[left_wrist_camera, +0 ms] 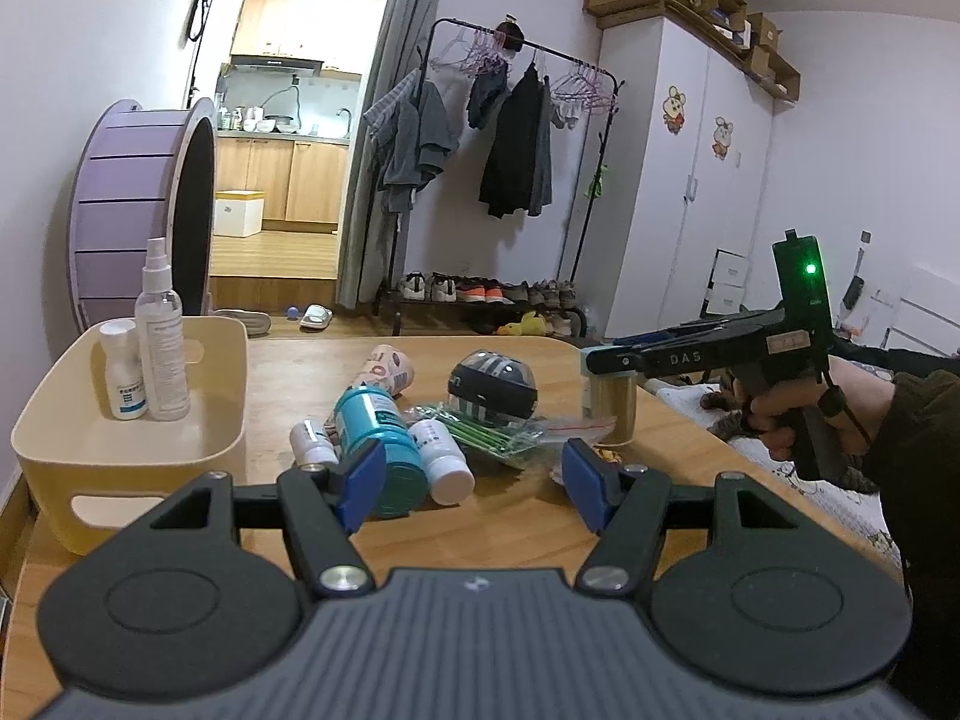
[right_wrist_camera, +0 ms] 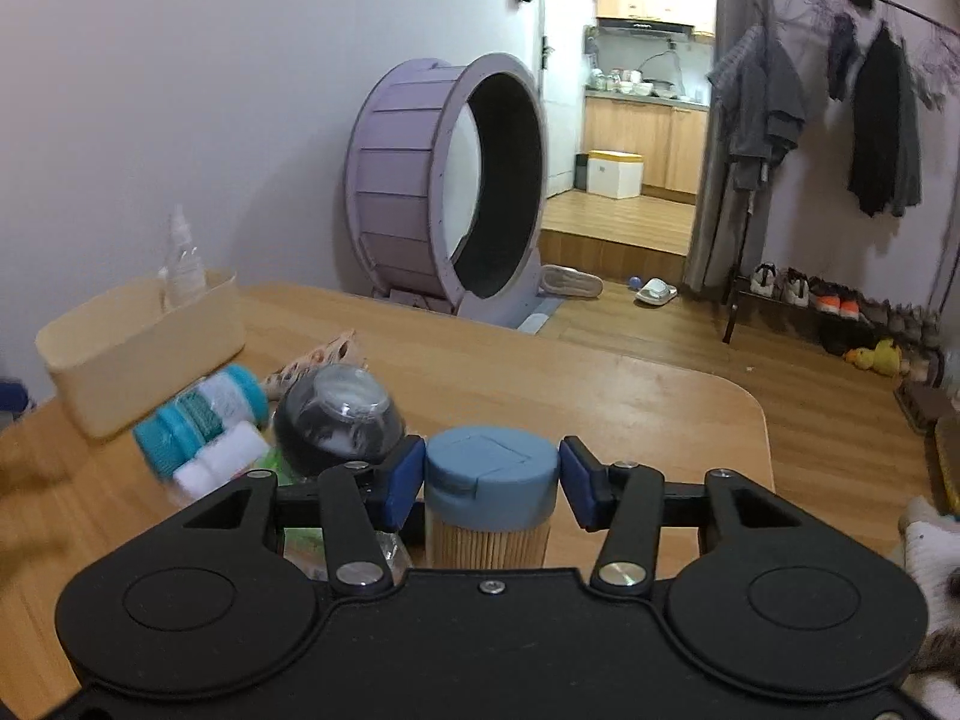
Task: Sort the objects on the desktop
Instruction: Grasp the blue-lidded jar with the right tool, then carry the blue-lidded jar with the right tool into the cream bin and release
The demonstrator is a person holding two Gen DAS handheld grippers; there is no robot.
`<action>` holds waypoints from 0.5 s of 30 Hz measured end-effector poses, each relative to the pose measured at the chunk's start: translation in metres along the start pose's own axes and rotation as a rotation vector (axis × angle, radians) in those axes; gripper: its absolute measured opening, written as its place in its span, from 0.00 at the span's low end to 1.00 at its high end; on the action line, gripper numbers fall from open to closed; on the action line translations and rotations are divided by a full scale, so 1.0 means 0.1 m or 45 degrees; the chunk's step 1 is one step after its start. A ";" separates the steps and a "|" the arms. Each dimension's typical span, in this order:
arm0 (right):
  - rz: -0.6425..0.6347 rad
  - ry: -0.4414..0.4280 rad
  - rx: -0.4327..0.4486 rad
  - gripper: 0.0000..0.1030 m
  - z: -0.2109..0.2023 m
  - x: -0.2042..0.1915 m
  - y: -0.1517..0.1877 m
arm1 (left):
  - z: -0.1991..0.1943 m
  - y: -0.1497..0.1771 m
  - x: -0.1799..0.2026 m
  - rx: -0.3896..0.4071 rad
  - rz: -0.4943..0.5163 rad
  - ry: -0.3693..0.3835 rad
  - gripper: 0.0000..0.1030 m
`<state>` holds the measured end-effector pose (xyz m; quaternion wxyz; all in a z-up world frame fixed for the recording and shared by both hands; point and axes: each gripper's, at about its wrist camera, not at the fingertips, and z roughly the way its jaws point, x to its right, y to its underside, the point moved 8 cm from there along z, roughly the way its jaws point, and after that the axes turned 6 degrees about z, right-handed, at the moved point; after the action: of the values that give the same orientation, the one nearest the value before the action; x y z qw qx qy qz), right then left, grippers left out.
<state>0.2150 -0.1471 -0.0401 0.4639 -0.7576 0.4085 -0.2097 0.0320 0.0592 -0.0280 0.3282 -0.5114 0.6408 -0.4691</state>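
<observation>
The right hand-held gripper (right_wrist_camera: pixel 489 483), its pads spread just outside the blue-capped cylindrical toothpick jar (right_wrist_camera: pixel 489 495), may tip it if closing off-centre, while the left hand-held gripper (left_wrist_camera: pixel 474 483) hangs wide.

Your left wrist view looks low across the tabletop (left_wrist_camera: pixel 510 528) from its near edge; your right wrist view faces left from the right edge, both sharing the yellow bin (left_wrist_camera: pixel 129 420) and the purple wheel (right_wrist_camera: pixel 444 186).
</observation>
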 end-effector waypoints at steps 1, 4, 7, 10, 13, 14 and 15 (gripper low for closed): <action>0.001 0.003 0.002 0.47 0.00 0.00 0.01 | 0.00 0.00 0.02 -0.003 0.007 0.007 0.62; 0.011 0.000 -0.015 0.48 -0.02 0.00 0.01 | 0.02 0.02 0.08 -0.009 0.028 0.031 0.62; 0.014 -0.001 -0.028 0.52 -0.07 0.01 0.03 | 0.02 0.03 0.12 -0.004 0.040 0.060 0.62; 0.024 -0.004 -0.027 0.59 -0.13 0.02 0.07 | 0.03 0.02 0.15 0.002 0.041 0.085 0.62; 0.023 -0.003 -0.024 0.60 -0.14 0.03 0.08 | 0.03 0.03 0.17 0.003 0.051 0.095 0.62; 0.027 -0.004 -0.028 0.60 -0.13 0.03 0.09 | 0.04 0.03 0.18 0.003 0.053 0.096 0.62; 0.031 -0.006 -0.032 0.60 -0.11 0.03 0.10 | 0.04 0.03 0.18 0.003 0.054 0.096 0.62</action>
<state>0.2050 -0.1580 -0.0434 0.4578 -0.7588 0.4191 -0.1974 0.0297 0.0407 -0.0309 0.3144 -0.4793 0.6628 -0.4817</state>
